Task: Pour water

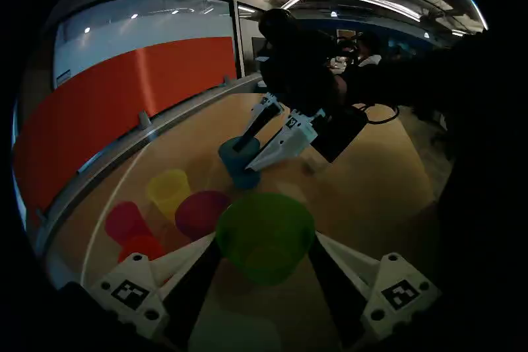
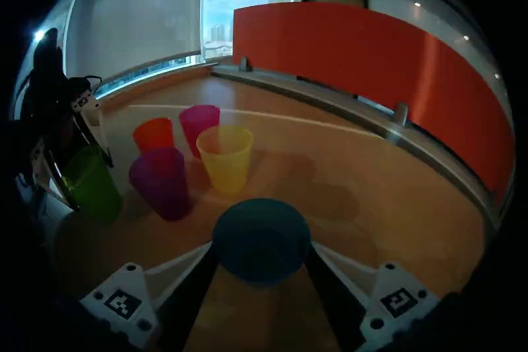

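Although each of the two cups meant for the pour is already gripped, neither view shows water moving, so the pour itself looks to be ahead. On the left, the left hand-held gripper is clenched on a translucent green cup, one finger against each side of its wall. The cup is upright with its mouth open to the camera, and whether any water sits inside cannot be told.

Between the two held cups, four spare cups stand clustered on the wooden desk: a pink cup, an orange cup just beside it, a yellow cup and a purple cup, the last close to the green one. No finger touches any of them.

Farther right, the right hand-held gripper grasps a teal cup the same way, fingers on either side. In the left gripper view that cup is upright and seems to rest on the desk near the cluster. Its inside is dark, so its contents are unclear too.

By these pictures, the grasping is done — what is left is bringing one rim over the other, tipping, and setting both cups down.
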